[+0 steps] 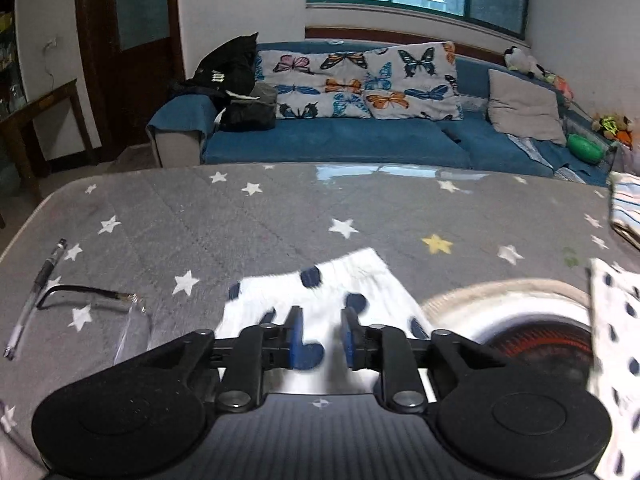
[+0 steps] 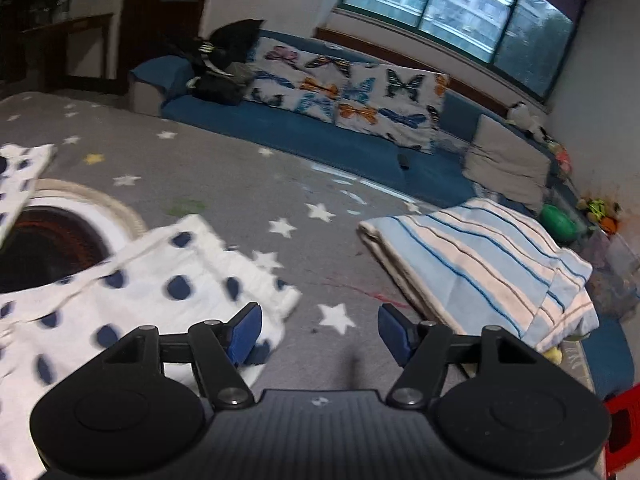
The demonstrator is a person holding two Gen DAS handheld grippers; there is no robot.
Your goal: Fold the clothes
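A white garment with navy dots (image 1: 340, 284) lies on the grey star-print table cover (image 1: 240, 220). In the left wrist view my left gripper (image 1: 322, 340) hovers over its near part, with the blue pads a narrow gap apart and dotted cloth showing between them. Another part of the garment (image 1: 616, 340) hangs blurred at the right edge. In the right wrist view the garment (image 2: 160, 288) spreads at the lower left. My right gripper (image 2: 320, 332) stands wide open at the garment's right corner, its left pad (image 2: 244, 332) over the cloth edge and nothing between the fingers.
A round white-rimmed thing with a dark red ribbed inside (image 1: 540, 336) sits in the table between the two parts of the garment. Eyeglasses (image 1: 120, 312) and a pen (image 1: 36, 300) lie at the left. A folded blue-striped cloth (image 2: 480, 268) lies at the right. A blue sofa (image 1: 340, 140) stands behind the table.
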